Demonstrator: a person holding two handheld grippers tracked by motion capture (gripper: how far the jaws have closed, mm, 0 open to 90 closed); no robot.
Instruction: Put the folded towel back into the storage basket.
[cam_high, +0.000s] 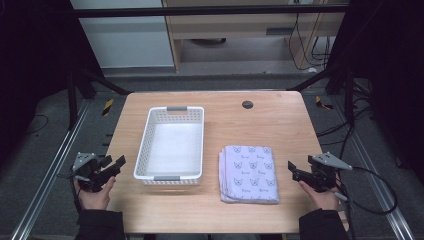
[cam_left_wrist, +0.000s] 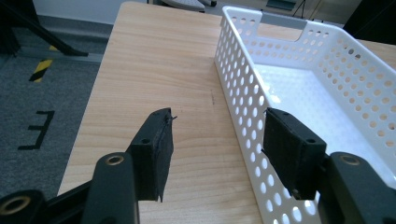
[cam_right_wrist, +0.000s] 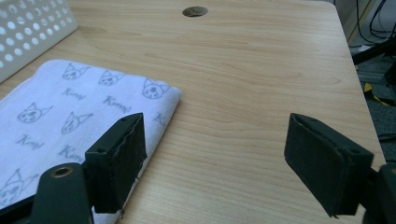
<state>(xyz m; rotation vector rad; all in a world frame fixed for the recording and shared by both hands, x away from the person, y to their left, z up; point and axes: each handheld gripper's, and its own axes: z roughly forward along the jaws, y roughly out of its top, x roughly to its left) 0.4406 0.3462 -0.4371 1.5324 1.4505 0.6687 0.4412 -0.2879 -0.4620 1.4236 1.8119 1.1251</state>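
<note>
So from the high view we've got a white perforated basket (cam_high: 171, 146) on the wooden table (cam_high: 250, 125), with a folded cat-print towel (cam_high: 249, 173) just beside it. The left gripper (cam_high: 118, 163) hangs at the table's left edge, the right gripper (cam_high: 292, 169) near the towel, both spread with nothing between them. In the left gripper view we see the jaws standing apart, straddling the basket's (cam_left_wrist: 243, 93) near wall. In the right gripper view the jaws gape wide, one over the towel's (cam_right_wrist: 70, 112) corner, not touching it as far as we can tell.
</note>
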